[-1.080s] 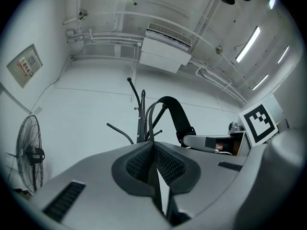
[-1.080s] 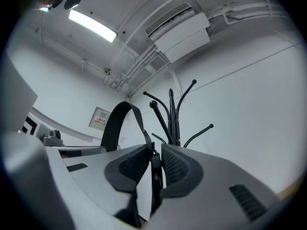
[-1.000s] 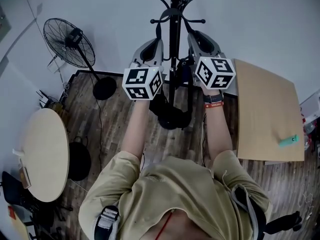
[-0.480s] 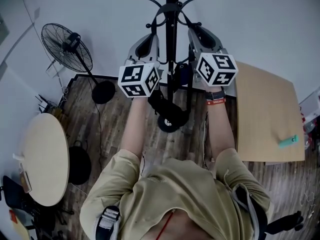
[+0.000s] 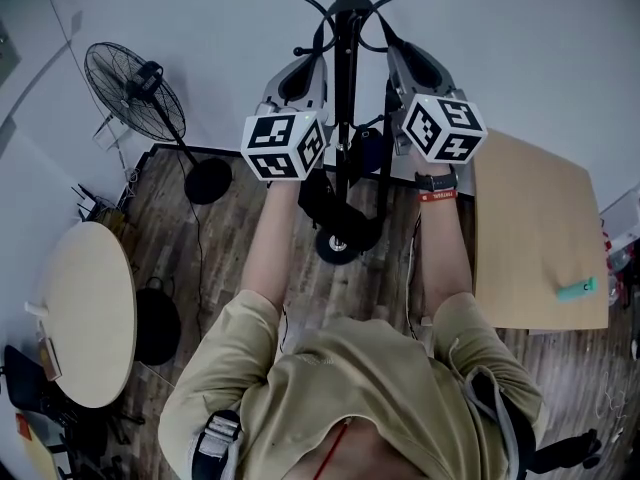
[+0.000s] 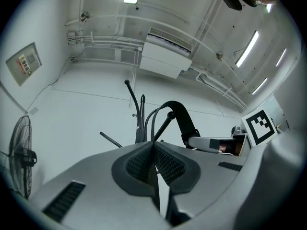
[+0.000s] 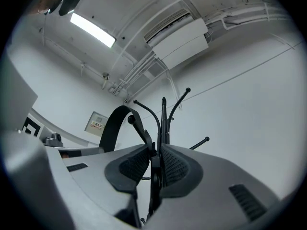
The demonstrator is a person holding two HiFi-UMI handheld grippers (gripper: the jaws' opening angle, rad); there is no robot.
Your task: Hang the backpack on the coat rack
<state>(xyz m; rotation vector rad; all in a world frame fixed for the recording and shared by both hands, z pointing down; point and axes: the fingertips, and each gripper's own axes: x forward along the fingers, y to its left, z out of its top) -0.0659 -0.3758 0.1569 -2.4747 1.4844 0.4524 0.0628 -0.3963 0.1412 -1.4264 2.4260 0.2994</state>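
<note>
The black coat rack (image 5: 346,68) stands straight ahead, its curved hooks at the top of the head view. Both grippers are raised on either side of its pole. My left gripper (image 5: 318,56) and right gripper (image 5: 387,48) each look shut on the backpack's black strap. The strap (image 6: 181,118) arches between them over a knobbed hook arm (image 6: 169,116). In the right gripper view the same strap (image 7: 111,126) loops past that knob (image 7: 130,120). The dark backpack (image 5: 322,200) hangs below the grippers against the pole, mostly hidden by the marker cubes and forearms.
A standing fan (image 5: 135,83) with a round base (image 5: 208,180) is at the left by the wall. A round pale table (image 5: 90,308) sits at lower left. A rectangular wooden table (image 5: 540,238) at the right carries a small teal object (image 5: 577,288).
Both grippers have risen a little toward the rack's hooks and spread slightly apart. The backpack has come up with them.
</note>
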